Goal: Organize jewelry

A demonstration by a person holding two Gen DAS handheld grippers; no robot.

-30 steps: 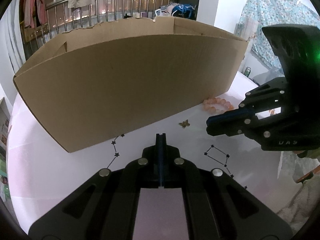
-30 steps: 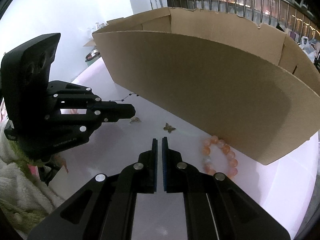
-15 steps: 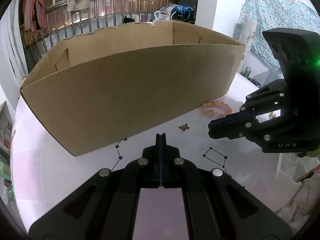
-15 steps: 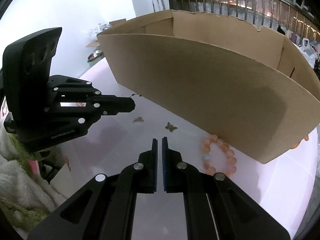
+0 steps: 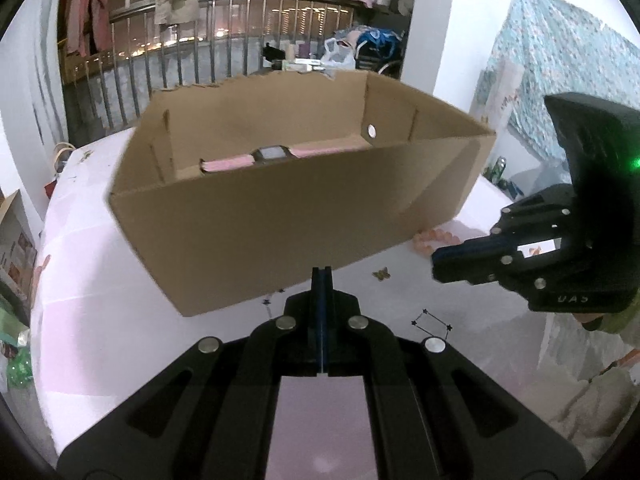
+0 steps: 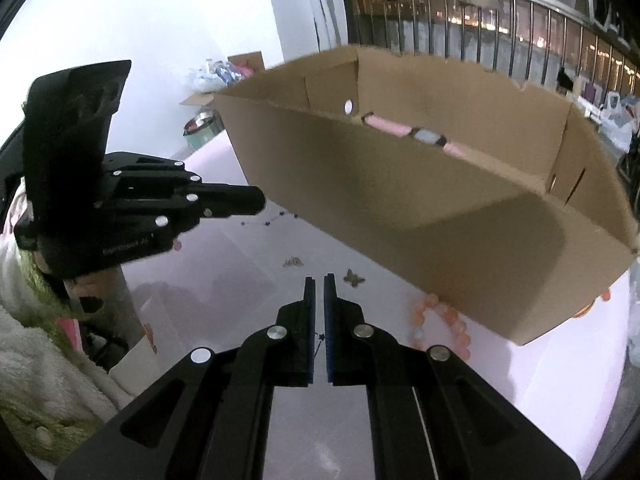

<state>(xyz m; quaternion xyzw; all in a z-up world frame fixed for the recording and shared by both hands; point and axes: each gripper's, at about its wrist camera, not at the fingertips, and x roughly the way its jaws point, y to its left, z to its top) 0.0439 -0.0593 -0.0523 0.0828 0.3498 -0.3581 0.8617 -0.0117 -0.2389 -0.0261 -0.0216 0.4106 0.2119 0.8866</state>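
Observation:
An open cardboard box (image 5: 280, 216) stands on the pale table, and a pink-strapped watch (image 5: 272, 154) lies inside along its far wall. A peach bead bracelet (image 5: 434, 238) rests against the box's near right corner, with a small butterfly charm (image 5: 381, 274) just in front of the box. My left gripper (image 5: 321, 276) is shut and empty, above the table before the box's near wall. My right gripper (image 6: 319, 284) is shut too, nothing between its pads. Near it lie the butterfly charm (image 6: 354, 278), the bracelet (image 6: 440, 316) and a second small charm (image 6: 293, 261). The watch (image 6: 424, 135) shows over the box (image 6: 440, 208) wall.
Thin black star-and-line figures (image 5: 430, 322) mark the table near both grippers. A fluffy white and green sleeve (image 6: 36, 360) is at the left edge of the right wrist view. A railing with hanging clothes (image 5: 240, 52) stands behind the table. A small can (image 5: 497, 168) sits at the table's far right.
My left gripper has risen, so its view now looks over the box's near wall at the watch inside. The right wrist view also shows the box's inside now. Both grippers stay shut.

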